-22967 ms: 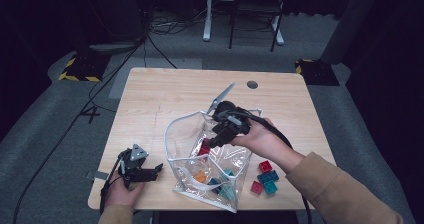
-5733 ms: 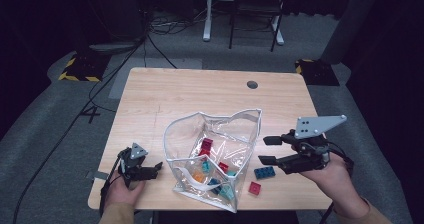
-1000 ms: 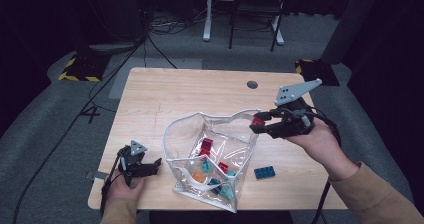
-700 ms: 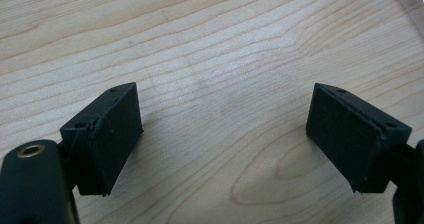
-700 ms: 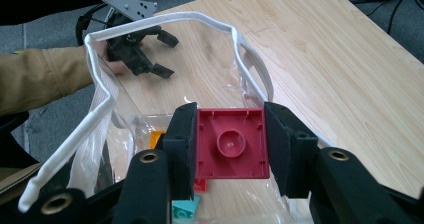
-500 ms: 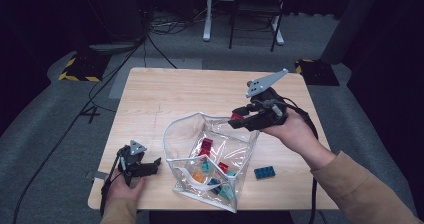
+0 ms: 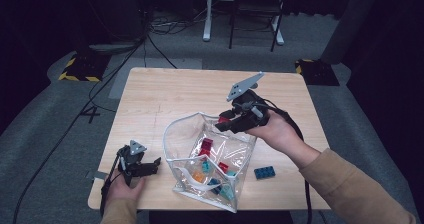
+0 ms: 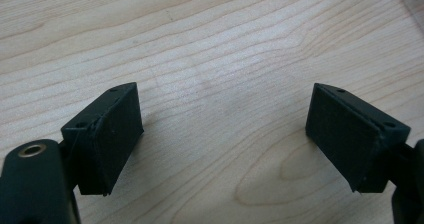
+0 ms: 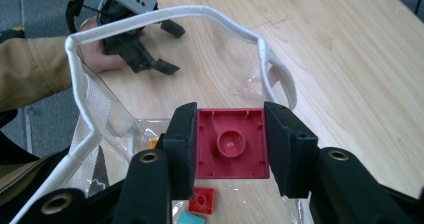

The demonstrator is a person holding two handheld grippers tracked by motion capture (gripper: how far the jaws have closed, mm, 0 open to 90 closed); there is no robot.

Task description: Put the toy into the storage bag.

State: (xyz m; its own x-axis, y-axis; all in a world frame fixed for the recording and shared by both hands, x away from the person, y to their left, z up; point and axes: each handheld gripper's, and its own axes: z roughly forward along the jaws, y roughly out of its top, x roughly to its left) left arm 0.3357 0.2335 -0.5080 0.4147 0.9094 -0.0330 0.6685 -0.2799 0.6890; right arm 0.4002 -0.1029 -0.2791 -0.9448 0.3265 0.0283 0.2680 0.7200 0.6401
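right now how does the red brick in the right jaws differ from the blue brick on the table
The red brick is square, gripped by the right gripper above the clear bag. The blue brick is oblong, lying free on the table beside that bag. Both are plastic building bricks.

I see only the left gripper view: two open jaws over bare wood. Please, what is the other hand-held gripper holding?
Observer: The right hand-held gripper is shut on a red brick.
Operator: Where is that brick?
Observer: It hangs above the open mouth of the clear bag.
Operator: Does any brick lie outside the bag?
Observer: Yes, one blue brick lies on the table, to the right of the bag.
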